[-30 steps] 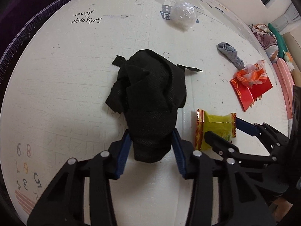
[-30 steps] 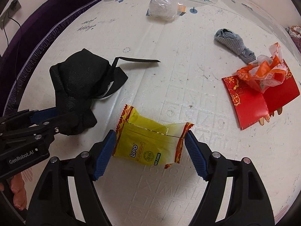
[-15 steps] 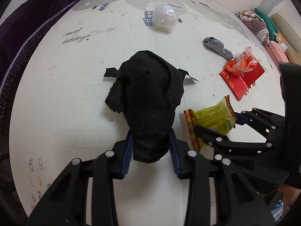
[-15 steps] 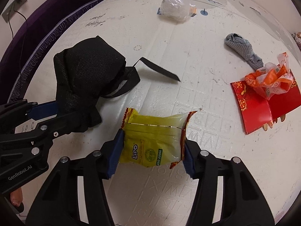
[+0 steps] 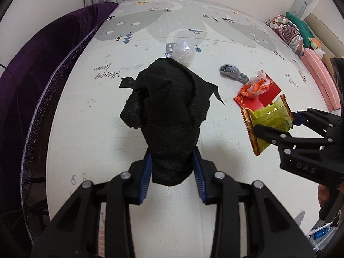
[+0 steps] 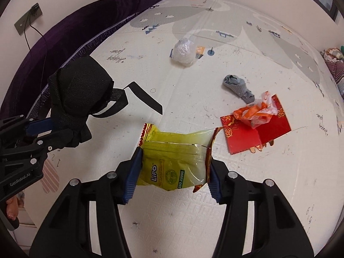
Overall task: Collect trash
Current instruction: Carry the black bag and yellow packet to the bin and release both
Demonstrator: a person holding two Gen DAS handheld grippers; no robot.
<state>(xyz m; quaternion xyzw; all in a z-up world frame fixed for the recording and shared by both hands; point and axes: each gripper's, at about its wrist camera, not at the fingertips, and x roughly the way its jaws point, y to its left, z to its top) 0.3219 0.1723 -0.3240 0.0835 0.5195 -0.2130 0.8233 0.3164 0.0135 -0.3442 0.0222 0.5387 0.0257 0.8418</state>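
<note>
My left gripper (image 5: 172,161) is shut on a crumpled black fabric bag (image 5: 167,111), which hangs above the floor mat; from the right wrist view the same black bag (image 6: 79,94) sits at the left with its strap trailing. My right gripper (image 6: 174,167) is shut on a yellow snack packet (image 6: 174,159) with red-gold ends, lifted off the mat. In the left wrist view that yellow packet (image 5: 268,124) shows at the right between the right gripper's fingers (image 5: 266,133).
On the printed floor mat (image 6: 215,215) lie a crumpled clear plastic ball (image 6: 183,51), a grey sock (image 6: 237,87), and a red envelope (image 6: 255,133) with an orange-white plastic bag (image 6: 255,111) on it. A purple cloth (image 6: 64,40) borders the left. Bedding (image 5: 301,38) lies far right.
The right gripper closed on the yellow packet, and both grippers rose from the mat with the packet and the black bag, so more of the room shows.
</note>
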